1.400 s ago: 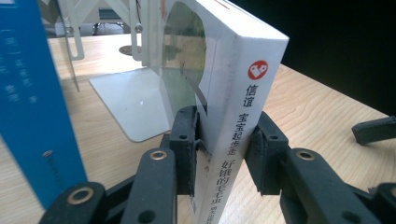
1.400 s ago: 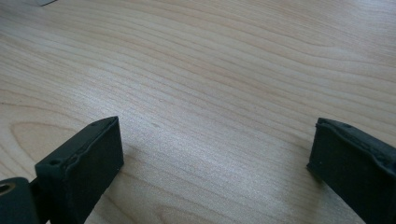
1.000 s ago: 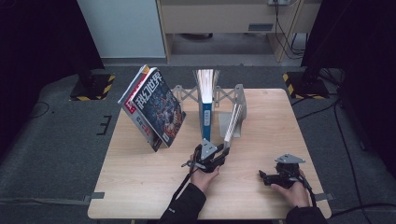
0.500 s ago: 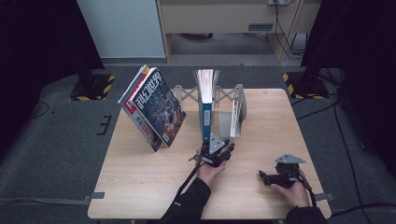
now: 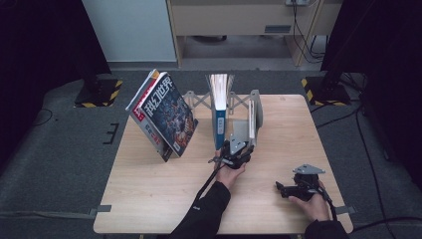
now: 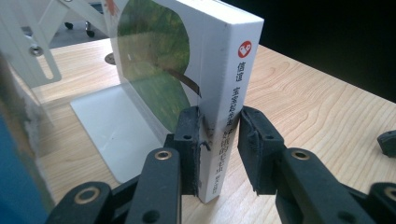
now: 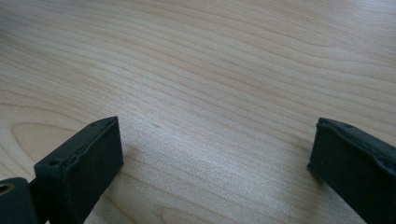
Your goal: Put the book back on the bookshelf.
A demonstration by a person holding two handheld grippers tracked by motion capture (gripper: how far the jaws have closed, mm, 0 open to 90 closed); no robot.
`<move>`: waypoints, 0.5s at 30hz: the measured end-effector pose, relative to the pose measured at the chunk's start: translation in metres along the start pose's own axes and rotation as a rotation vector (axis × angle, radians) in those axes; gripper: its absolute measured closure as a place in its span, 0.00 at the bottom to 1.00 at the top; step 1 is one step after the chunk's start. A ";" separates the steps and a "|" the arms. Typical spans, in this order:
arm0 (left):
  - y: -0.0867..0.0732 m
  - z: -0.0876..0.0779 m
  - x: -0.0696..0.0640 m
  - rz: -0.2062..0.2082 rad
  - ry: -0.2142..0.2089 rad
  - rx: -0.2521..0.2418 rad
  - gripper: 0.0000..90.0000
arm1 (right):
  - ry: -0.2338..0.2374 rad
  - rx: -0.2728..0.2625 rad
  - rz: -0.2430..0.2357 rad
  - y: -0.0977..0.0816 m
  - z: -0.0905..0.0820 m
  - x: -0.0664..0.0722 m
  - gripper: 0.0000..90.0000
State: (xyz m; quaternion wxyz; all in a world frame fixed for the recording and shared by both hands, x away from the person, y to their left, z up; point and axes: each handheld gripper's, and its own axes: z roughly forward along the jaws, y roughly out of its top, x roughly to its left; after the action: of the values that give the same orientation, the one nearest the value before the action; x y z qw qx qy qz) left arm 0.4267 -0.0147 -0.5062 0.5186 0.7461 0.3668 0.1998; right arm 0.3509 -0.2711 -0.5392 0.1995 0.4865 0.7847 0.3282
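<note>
**Books at the stand: left tongs on a white spine**

Where the wooden table [image 5: 149, 199] begins at the left, a magazine [image 5: 166, 117] leans tilted, its cover bearing large Chinese characters too small to read surely; next, a blue-spined book [image 5: 219, 112] stands upright in the metal book stand [image 5: 238, 130]; just right of it, the white-spined paperback [image 6: 219, 93] stands on the stand's base plate, pinched low on the spine by the left gripper [image 6: 218, 140]; likely stiff, light, glossy and somewhat slippery, best held at the spine; red logo above vertical Chinese lettering, not legible; farthest right, the right gripper [image 7: 212, 154] rests spread wide, holding nothing.
</note>
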 end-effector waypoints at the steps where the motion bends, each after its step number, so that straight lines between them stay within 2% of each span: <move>1: 0.001 0.002 0.000 -0.002 0.005 0.001 0.76 | 0.000 0.000 0.000 0.000 0.000 0.000 0.03; 9: 0.005 0.011 -0.003 0.009 0.016 0.007 0.73 | 0.000 0.000 -0.001 0.000 0.000 0.000 0.03; 15: 0.005 0.011 -0.003 0.027 0.020 0.017 0.71 | 0.001 0.000 -0.002 0.000 0.000 0.000 0.03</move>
State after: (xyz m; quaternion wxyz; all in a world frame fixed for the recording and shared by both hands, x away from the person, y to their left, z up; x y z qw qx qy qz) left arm 0.4339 -0.0245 -0.5052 0.5057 0.7533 0.3636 0.2111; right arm 0.3511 -0.2710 -0.5391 0.1995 0.4855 0.7854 0.3281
